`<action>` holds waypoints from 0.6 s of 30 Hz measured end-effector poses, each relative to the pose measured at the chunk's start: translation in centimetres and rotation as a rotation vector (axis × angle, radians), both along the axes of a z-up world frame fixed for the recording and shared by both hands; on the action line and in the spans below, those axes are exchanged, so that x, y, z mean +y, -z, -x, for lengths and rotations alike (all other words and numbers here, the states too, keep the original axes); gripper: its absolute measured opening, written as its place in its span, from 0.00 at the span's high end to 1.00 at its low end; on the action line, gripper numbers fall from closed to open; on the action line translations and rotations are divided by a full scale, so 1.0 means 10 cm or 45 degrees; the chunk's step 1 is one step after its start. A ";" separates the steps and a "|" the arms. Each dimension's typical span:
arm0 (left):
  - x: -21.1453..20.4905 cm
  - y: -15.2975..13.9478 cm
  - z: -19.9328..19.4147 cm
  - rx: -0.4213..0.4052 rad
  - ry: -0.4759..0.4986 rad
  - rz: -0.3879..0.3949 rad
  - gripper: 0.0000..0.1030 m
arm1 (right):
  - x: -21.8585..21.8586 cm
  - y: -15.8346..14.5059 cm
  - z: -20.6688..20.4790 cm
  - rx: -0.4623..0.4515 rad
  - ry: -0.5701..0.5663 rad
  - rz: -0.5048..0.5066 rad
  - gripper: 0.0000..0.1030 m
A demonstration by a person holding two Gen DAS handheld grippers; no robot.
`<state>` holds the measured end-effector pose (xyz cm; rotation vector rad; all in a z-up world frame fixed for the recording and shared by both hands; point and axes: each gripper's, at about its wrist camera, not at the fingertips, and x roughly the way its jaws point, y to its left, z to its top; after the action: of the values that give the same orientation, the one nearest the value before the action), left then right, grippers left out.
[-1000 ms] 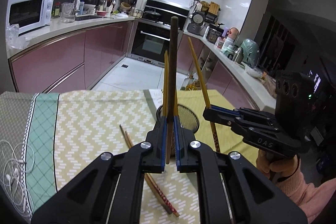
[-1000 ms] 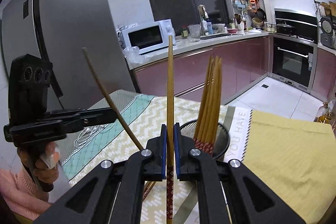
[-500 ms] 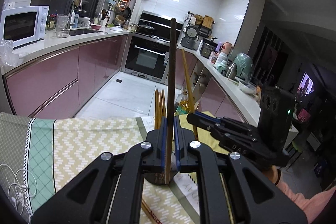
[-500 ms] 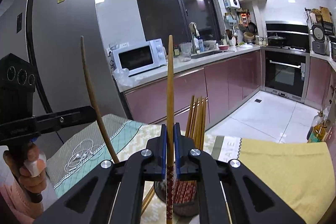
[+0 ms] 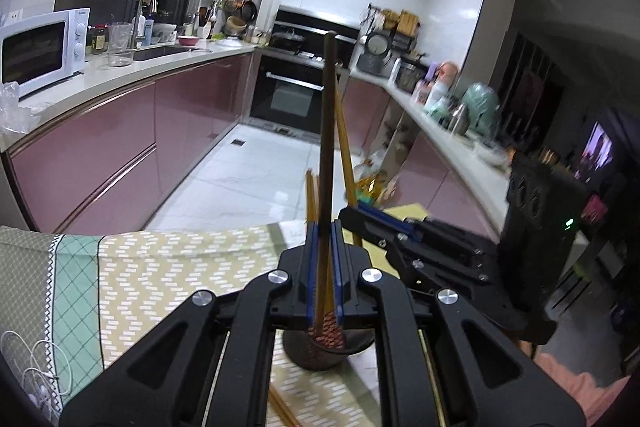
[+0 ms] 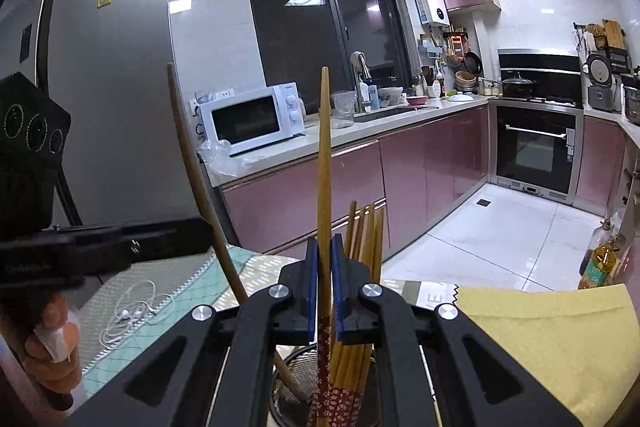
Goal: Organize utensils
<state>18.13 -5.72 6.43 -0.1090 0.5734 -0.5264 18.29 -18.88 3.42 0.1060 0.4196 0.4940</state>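
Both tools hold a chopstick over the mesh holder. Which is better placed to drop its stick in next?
Right, probably. The right tool holds its light chopstick upright, patterned end already inside the mesh holder. The left tool's dark chopstick slants in from beside.

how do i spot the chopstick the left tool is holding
Start at the dark mesh holder on the patterned tablecloth. The brown chopstick rises from it, clamped in the left tool. It is darker than the other chopsticks.

White microwave (image 6: 250, 119) on the counter; earphones (image 6: 134, 311) on the tablecloth (image 5: 160, 267).
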 end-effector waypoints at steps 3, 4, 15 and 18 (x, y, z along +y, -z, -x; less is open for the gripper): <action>-0.06 0.14 -0.07 0.036 0.006 -0.066 0.93 | 0.01 0.10 0.01 0.018 0.009 0.018 0.94; -0.08 0.16 -0.08 0.042 0.005 -0.084 0.93 | 0.00 0.12 0.01 0.023 0.013 0.023 0.94; -0.23 0.39 -0.18 0.110 0.066 -0.212 0.94 | 0.00 0.35 -0.03 0.162 0.001 0.065 0.94; -0.27 0.47 -0.24 0.137 0.078 -0.223 0.94 | 0.00 0.40 -0.04 0.209 -0.001 0.073 0.94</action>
<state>20.54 -8.46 1.78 0.0473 0.7269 -0.5294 18.72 -18.86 -0.56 0.0912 0.5941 0.4751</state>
